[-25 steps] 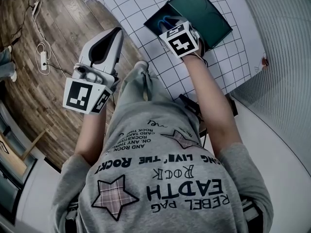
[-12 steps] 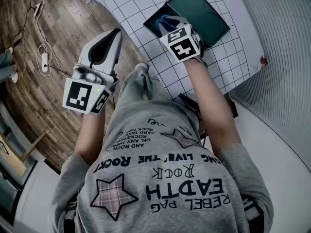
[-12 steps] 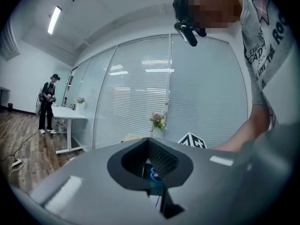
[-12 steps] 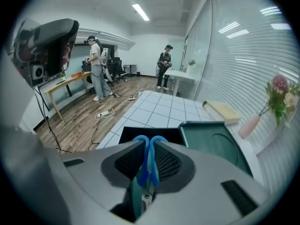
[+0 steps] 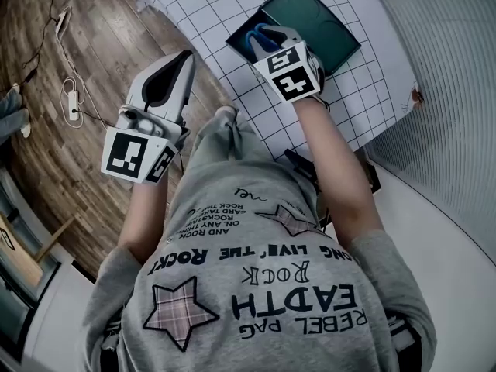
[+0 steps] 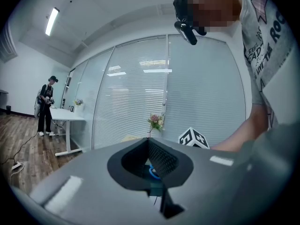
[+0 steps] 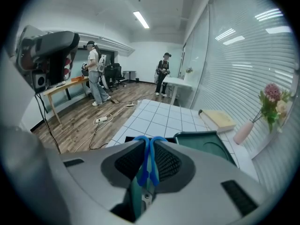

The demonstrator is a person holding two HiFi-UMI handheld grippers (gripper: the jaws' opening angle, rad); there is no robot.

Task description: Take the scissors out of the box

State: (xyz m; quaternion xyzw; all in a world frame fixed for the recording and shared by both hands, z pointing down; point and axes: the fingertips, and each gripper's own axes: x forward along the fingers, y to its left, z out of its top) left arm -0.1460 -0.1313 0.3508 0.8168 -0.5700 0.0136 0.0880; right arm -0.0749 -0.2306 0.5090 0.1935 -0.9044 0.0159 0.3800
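Note:
The scissors (image 7: 149, 159) have blue handles and stand upright between my right gripper's (image 7: 149, 146) jaws, which are shut on them. In the head view that right gripper (image 5: 267, 36) hovers over the near-left end of the open dark green box (image 5: 314, 14), with the blue scissors (image 5: 254, 39) showing at its tip. The box (image 7: 208, 144) lies on a white gridded table (image 7: 161, 116). My left gripper (image 5: 184, 56) is held off to the left over the wooden floor, away from the table. Its jaws meet at the tip with nothing between them (image 6: 149, 142).
A power strip with cable (image 5: 71, 99) lies on the floor at left. A pale book (image 7: 218, 119) and a vase of flowers (image 7: 271, 102) stand on the table beyond the box. Two people (image 7: 96, 78) stand far back. A glass wall with blinds (image 5: 457, 91) runs along the right.
My right gripper has shifted slightly up and left over the box with the scissors in its jaws. The left gripper has barely moved.

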